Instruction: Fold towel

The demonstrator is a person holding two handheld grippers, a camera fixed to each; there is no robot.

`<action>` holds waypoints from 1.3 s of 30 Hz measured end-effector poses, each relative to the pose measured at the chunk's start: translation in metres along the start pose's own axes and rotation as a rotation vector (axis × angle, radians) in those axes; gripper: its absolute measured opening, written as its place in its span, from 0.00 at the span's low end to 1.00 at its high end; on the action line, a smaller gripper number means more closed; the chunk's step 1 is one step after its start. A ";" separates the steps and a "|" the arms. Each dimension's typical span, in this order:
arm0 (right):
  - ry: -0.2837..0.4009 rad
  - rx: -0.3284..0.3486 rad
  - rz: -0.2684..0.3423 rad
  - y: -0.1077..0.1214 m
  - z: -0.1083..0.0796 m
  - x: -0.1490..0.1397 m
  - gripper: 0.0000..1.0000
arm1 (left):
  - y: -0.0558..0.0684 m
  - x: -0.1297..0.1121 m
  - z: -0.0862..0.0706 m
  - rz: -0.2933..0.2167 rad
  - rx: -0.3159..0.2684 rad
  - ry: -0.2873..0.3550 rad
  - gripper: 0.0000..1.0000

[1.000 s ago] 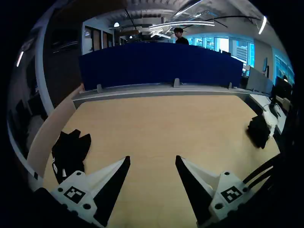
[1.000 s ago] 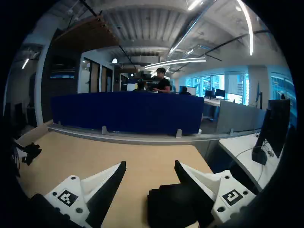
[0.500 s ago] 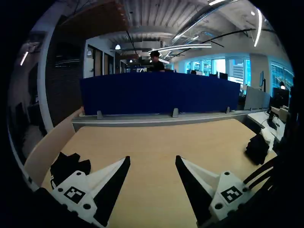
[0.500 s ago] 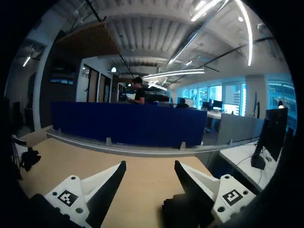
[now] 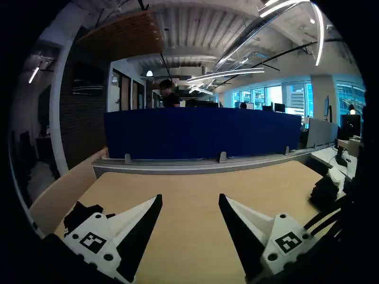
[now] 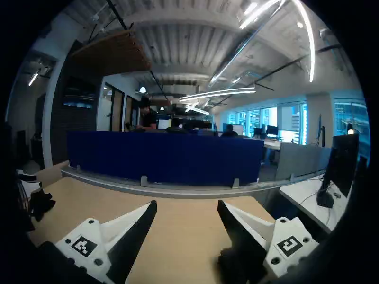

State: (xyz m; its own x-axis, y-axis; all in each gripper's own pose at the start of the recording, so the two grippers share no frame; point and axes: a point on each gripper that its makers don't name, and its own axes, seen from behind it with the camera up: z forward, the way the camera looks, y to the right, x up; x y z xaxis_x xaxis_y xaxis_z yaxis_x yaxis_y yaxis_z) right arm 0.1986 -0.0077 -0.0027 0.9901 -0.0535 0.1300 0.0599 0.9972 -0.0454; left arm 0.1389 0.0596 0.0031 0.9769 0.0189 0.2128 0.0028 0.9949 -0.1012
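Left gripper view: the left hand-held gripper is held level over the worktop, fingers spread and empty. A crumpled dark towel lies at lower left. Right gripper view: the right hand-held gripper, likewise released, is level above a dark folded cloth beside one finger.

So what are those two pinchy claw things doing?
A person holds two grippers above a wooden desk. The left gripper and the right gripper are both open and hold nothing. A crumpled dark cloth lies on the desk beside the left gripper, and another dark bundle sits near the desk's right edge. No folding is under way at this moment.
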 end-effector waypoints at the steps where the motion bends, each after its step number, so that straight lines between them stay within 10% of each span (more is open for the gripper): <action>1: -0.003 -0.001 0.000 -0.001 0.000 0.000 0.99 | -0.001 0.000 0.000 0.001 0.001 0.003 0.88; 23: -0.051 -0.027 -0.005 -0.009 -0.001 0.000 0.99 | -0.015 -0.020 0.004 0.124 0.078 0.121 0.88; 39: -0.044 -0.014 -0.035 -0.041 0.005 -0.030 0.99 | -0.041 -0.082 0.010 0.099 0.106 0.162 0.88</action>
State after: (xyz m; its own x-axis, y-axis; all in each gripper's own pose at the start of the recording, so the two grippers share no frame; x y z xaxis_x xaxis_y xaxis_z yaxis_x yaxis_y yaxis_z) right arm 0.1662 -0.0466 0.0000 0.9808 -0.0855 0.1752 0.0962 0.9939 -0.0537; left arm 0.0569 0.0177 -0.0006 0.9929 0.1093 0.0469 -0.1090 0.9940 -0.0089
